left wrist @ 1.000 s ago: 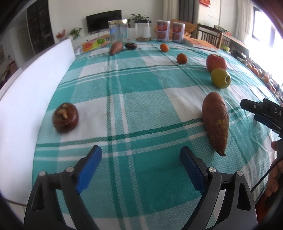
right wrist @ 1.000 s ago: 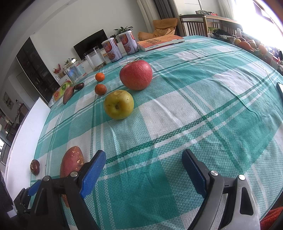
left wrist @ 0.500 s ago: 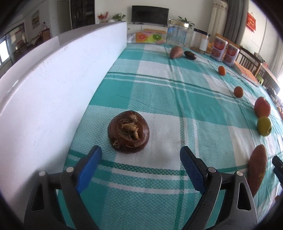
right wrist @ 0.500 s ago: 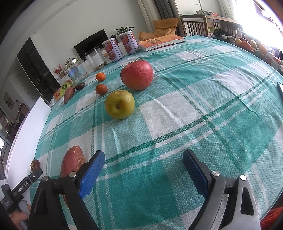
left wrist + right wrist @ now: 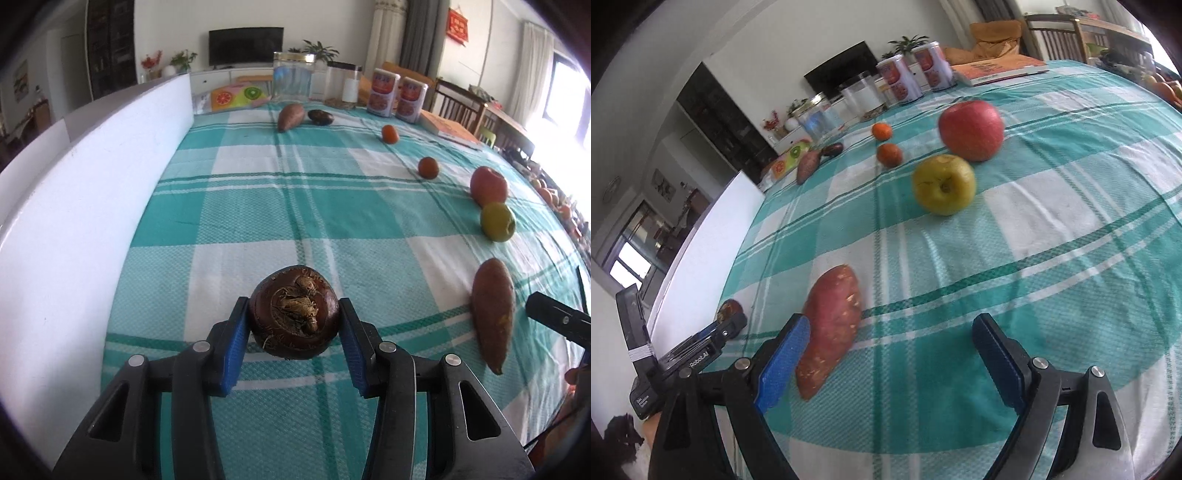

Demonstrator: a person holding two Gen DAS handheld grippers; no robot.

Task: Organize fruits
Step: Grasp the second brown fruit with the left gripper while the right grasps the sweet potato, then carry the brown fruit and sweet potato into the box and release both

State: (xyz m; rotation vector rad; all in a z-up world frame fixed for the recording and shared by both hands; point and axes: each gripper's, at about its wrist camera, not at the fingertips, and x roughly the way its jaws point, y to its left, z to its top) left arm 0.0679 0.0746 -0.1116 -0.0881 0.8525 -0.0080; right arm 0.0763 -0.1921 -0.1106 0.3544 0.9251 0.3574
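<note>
1. One dark brown water chestnut [image 5: 294, 316] sits low in the frame's centre, clamped between the blue pads of the left gripper [image 5: 293, 332]; its underside is hidden, so contact with the tablecloth [image 5: 258, 206] cannot be told.
2. Right gripper [image 5: 890, 354] hangs with its fingers wide apart and nothing between them; a sweet potato [image 5: 831, 330] lies just beside its left pad.
3. Higher up, a yellow apple [image 5: 943, 189] and a red apple [image 5: 971, 130] look motion-blurred.
4. At far left, the other gripper's body covers most of the chestnut.
</note>
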